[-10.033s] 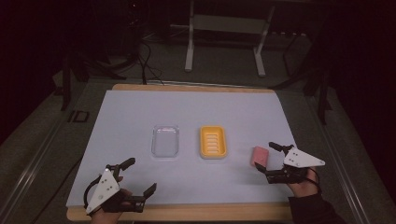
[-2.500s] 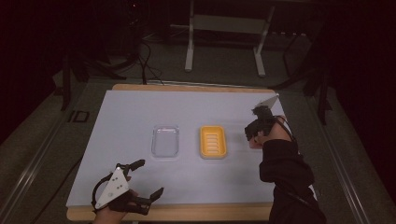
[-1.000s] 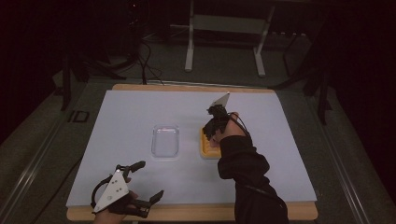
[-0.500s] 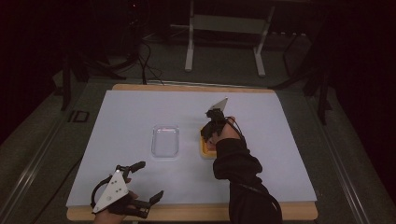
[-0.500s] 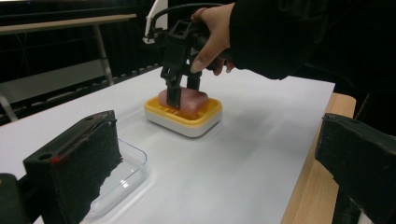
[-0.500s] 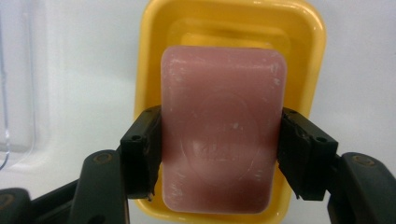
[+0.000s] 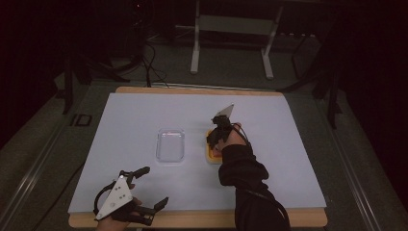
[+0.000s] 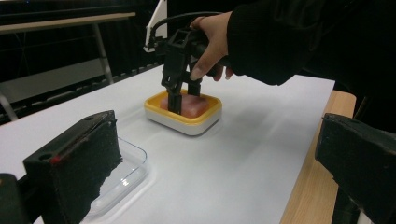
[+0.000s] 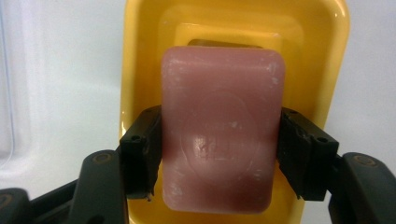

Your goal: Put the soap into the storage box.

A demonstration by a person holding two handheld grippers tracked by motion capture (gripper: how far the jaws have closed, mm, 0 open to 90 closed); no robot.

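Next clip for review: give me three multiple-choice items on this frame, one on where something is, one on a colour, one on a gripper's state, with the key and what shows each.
1. Where is the pink soap bar?
A. in the yellow dish
B. in the clear tray
C. on the bare table

2. What colour is the dish on the outside, below its yellow rim?
A. black
B. white
C. pink

3. How is the left gripper?
A. shut on the soap
B. shut on the tray
C. open, holding nothing

Key: 1 A, the right gripper holds it over the dish's yellow floor. 2 B, the left gripper view shows a white wall. 3 C, its jaws stand wide apart near the clear tray.
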